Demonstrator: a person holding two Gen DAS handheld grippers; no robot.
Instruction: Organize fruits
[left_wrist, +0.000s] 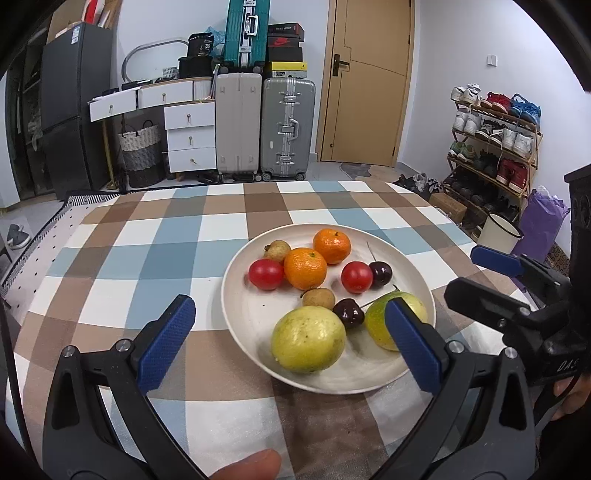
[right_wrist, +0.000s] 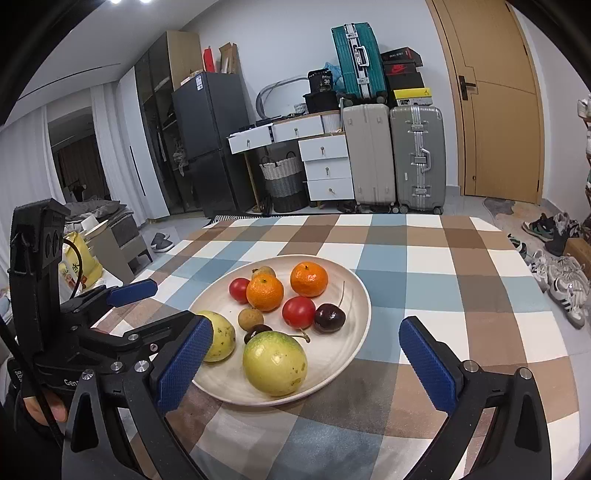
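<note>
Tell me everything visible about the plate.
The plate is round, shallow and off-white, with a matte ceramic look and a low raised rim. It lies flat on the checked tablecloth, near the table's front edge. It holds ten fruits: two oranges, two red tomatoes, two dark cherries, two small brown longans and two large yellow-green fruits. Neither gripper touches it; both stand open in front of it.

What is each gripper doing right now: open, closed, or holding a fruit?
Left gripper: jaws open, holding nothing, above the plate's near edge.
Right gripper: jaws open, holding nothing.
</note>
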